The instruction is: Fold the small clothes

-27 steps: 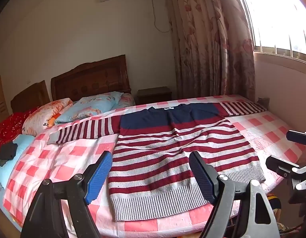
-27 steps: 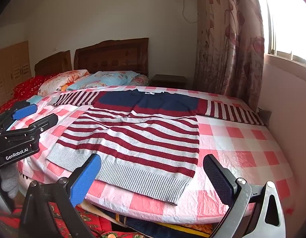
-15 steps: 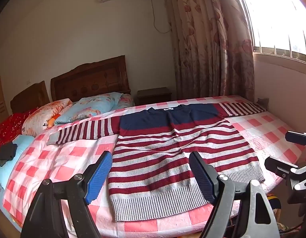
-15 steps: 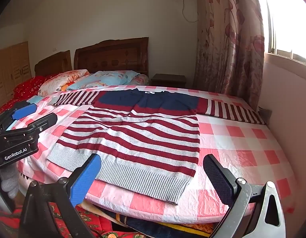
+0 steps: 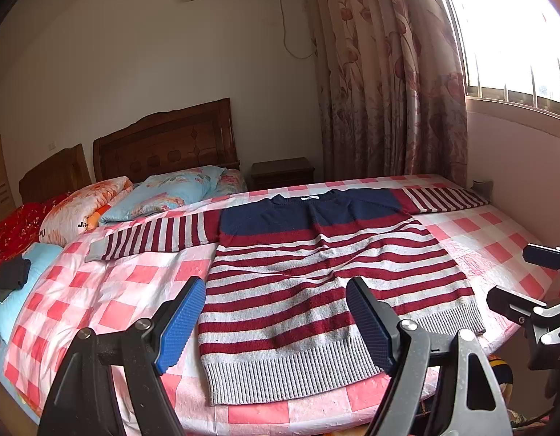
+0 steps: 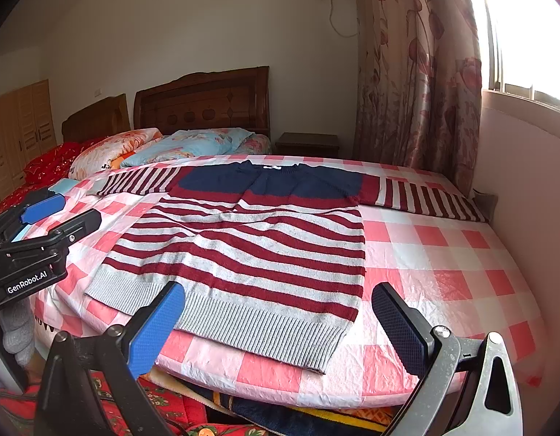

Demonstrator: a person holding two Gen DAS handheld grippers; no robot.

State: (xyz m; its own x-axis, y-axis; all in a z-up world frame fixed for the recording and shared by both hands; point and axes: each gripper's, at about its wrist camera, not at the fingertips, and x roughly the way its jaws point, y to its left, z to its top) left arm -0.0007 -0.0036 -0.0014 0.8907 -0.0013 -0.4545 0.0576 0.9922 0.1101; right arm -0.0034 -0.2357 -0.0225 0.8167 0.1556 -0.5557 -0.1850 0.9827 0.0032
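A red-and-grey striped sweater (image 5: 316,283) with a navy yoke lies flat and spread out on the pink checked bed (image 5: 109,290), both sleeves stretched sideways. It also shows in the right wrist view (image 6: 250,250). My left gripper (image 5: 276,323) is open and empty, held above the bed's near edge in front of the sweater's hem. My right gripper (image 6: 278,321) is open and empty, near the hem's right corner. Each gripper shows at the edge of the other's view: the right one (image 5: 527,283), the left one (image 6: 43,225).
Pillows (image 5: 163,196) and a wooden headboard (image 5: 163,145) are at the bed's far left. A dark cloth (image 5: 11,276) lies on a blue pillow at left. A wall, curtain (image 5: 389,91) and window border the right side. A nightstand (image 5: 281,172) stands behind.
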